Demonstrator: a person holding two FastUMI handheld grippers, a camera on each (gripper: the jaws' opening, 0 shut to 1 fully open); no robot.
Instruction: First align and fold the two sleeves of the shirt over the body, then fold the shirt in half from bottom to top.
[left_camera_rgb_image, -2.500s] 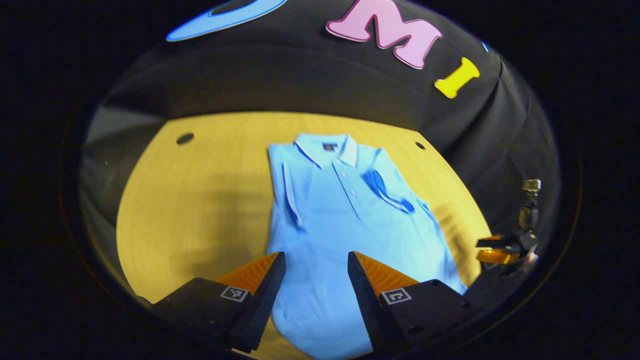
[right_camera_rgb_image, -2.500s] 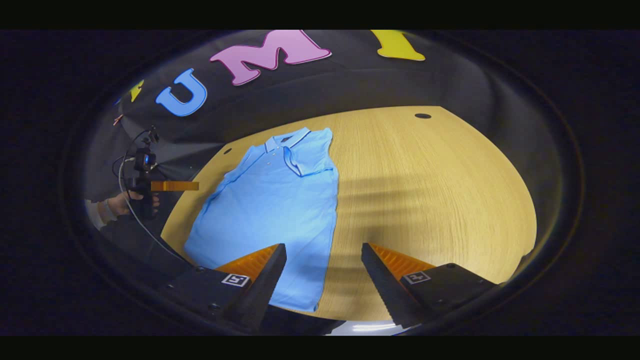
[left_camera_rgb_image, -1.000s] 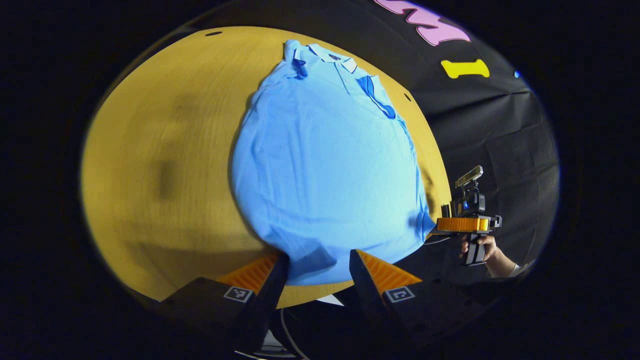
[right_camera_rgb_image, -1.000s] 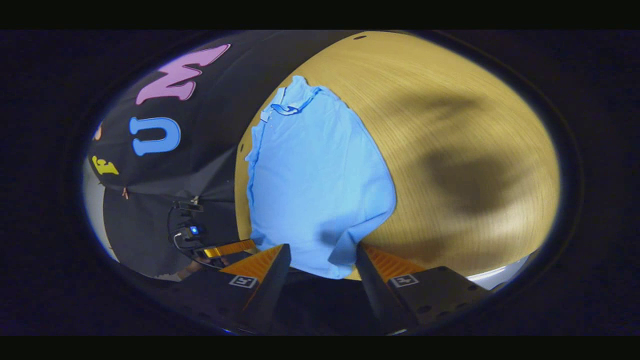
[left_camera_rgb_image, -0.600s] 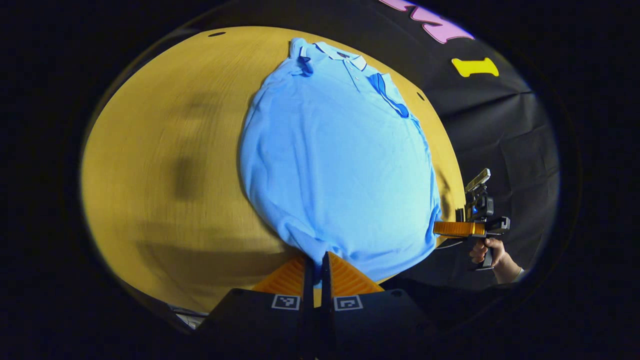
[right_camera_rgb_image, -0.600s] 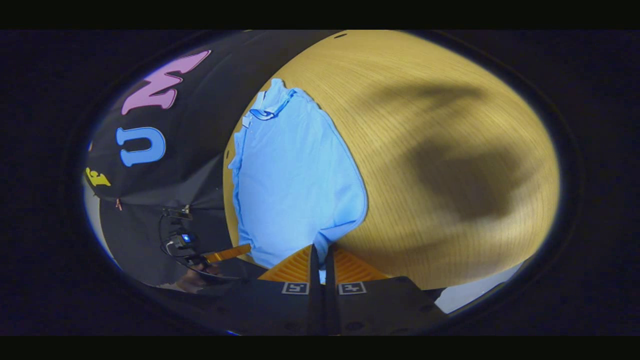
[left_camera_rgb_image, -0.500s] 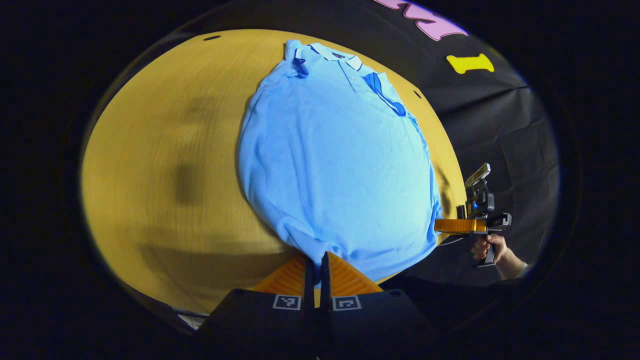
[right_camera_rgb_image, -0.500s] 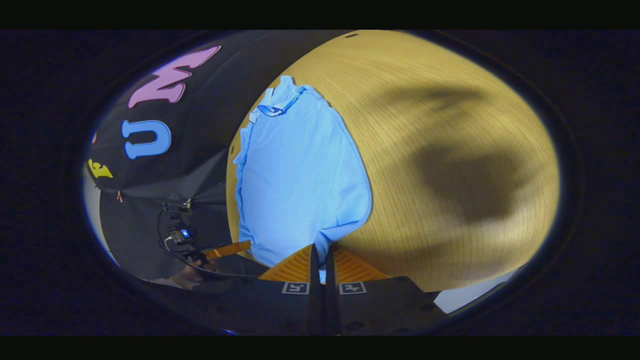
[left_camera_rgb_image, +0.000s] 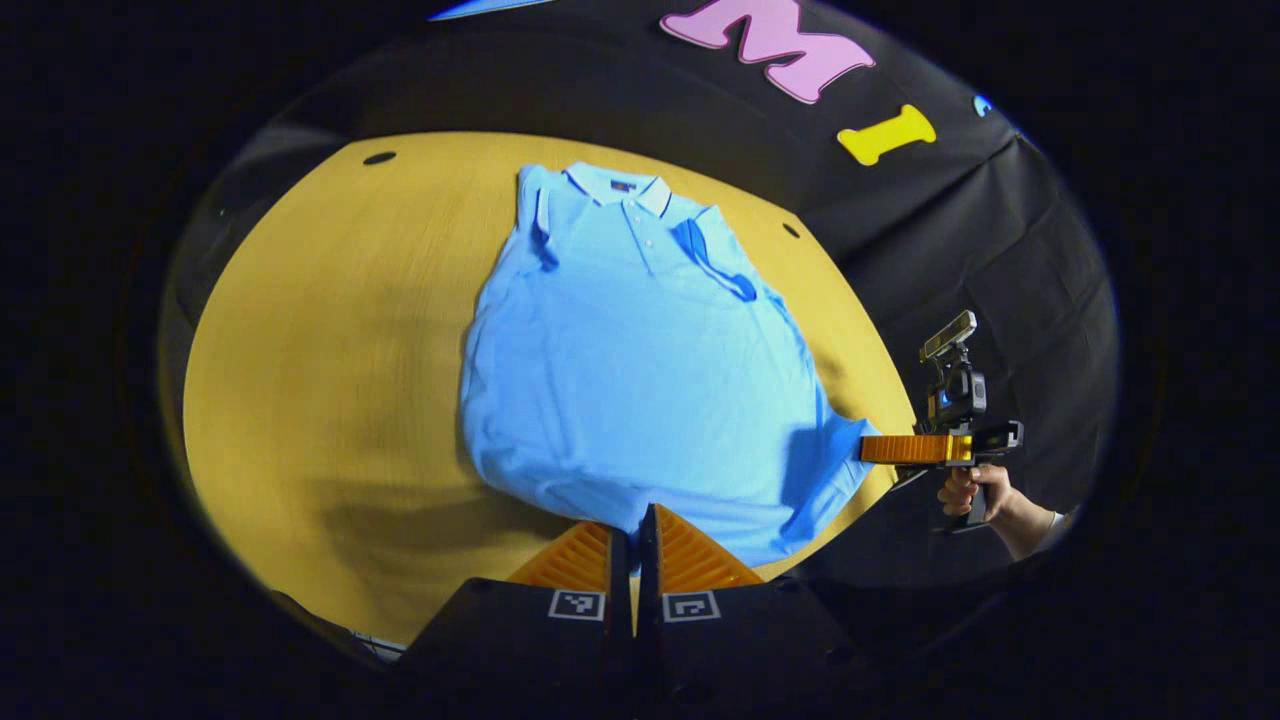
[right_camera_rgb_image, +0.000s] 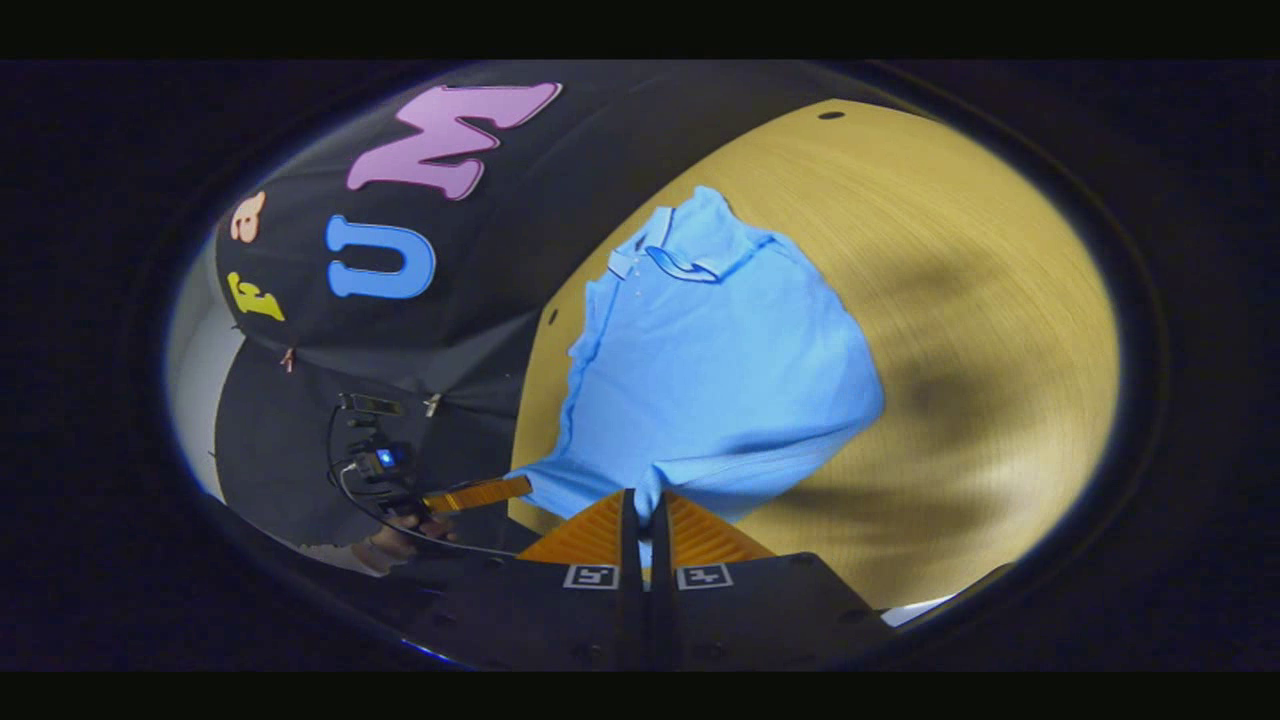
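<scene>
Your left gripper (left_camera_rgb_image: 633, 525) has its jaws pinched together on the shirt's (left_camera_rgb_image: 640, 370) bottom hem at about 6 o'clock in the left gripper view, and your right gripper (right_camera_rgb_image: 640, 515) has its jaws closed the same way on the other hem corner, at 6 o'clock in the right gripper view. A second ago both sets of jaws stood wide apart on either side of the hem; they have since clamped down, and in the last half second the hem has begun to come up off the counter (left_camera_rgb_image: 330, 330). You can see it in the left gripper view: the corner out at 4 o'clock, where the right gripper (left_camera_rgb_image: 900, 449) and the hand (left_camera_rgb_image: 985, 495) holding it show, now pulls into a lifted point with a shadow under it.

The shirt lies face up in the middle of the counter, collar (left_camera_rgb_image: 612, 187) away from you at 12 o'clock, and both sleeves look already folded in over the body. That leaves, by my reading, only the bottom-to-top fold, and it has just started. Carry both corners level toward the collar; if one hand leads, the hem will likely land skewed
</scene>
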